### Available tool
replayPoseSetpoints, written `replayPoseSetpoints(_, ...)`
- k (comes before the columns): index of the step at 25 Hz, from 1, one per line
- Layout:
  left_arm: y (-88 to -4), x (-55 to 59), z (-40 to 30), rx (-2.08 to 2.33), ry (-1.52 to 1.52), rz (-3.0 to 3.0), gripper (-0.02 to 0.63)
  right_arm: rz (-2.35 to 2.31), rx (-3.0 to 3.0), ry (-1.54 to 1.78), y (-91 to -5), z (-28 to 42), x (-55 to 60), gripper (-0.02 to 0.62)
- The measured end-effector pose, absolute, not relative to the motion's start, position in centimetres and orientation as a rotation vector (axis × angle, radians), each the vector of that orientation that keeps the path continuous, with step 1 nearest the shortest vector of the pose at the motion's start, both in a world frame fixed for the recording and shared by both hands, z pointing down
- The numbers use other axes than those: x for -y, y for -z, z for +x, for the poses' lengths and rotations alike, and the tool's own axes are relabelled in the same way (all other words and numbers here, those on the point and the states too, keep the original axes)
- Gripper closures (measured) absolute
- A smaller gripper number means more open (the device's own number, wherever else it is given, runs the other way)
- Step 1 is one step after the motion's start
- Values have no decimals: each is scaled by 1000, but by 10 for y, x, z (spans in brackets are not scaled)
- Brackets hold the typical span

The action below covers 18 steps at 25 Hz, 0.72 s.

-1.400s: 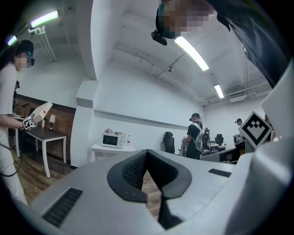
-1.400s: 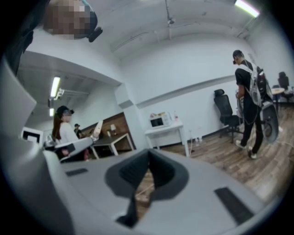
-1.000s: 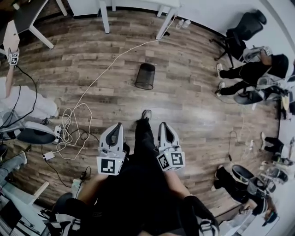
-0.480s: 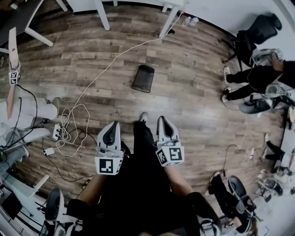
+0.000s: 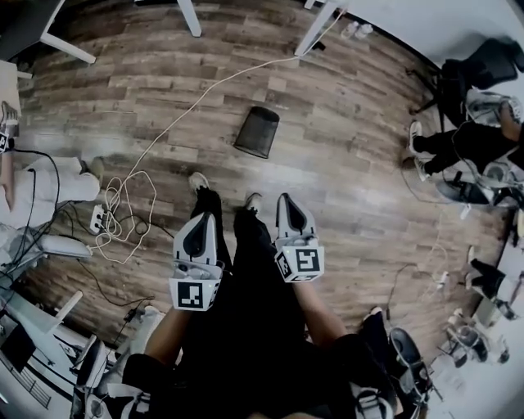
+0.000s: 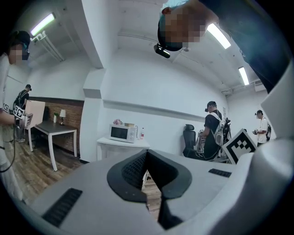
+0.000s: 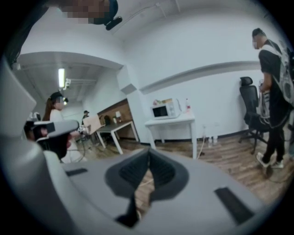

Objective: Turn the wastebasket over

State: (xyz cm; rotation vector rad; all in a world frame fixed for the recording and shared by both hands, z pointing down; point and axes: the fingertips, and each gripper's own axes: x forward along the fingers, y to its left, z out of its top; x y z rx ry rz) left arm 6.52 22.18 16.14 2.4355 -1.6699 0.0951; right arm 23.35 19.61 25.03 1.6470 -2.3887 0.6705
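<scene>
A black mesh wastebasket (image 5: 257, 131) stands on the wooden floor ahead of me in the head view, its open top towards me. My left gripper (image 5: 202, 219) and right gripper (image 5: 286, 200) are held side by side over my legs, well short of the basket. Both are shut with nothing between the jaws. In the left gripper view the left gripper (image 6: 146, 153) has its tips together, and the right gripper view shows the right gripper (image 7: 148, 153) the same way. Neither gripper view shows the basket.
A white cable (image 5: 188, 112) runs across the floor left of the basket to a coiled bundle and power strip (image 5: 98, 218). White table legs (image 5: 190, 18) stand at the far wall. People and office chairs (image 5: 479, 65) are at the right; another person sits at the left.
I have walked forward: the wastebasket is closer to my feet and the tables have slid towards the top edge. Both grippers stayed shut and moved along with me.
</scene>
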Motion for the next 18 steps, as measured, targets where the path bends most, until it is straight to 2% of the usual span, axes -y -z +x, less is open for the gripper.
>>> replayPoseSetpoints(10,-214,-158,44,1618,-107,2426,572,1589,2322,-697,-325,214,-148,562)
replayPoseSetpoints(18,-263,-113,51,1485,-140,2462,572,1472,2169,-714,-415,207,-116,560)
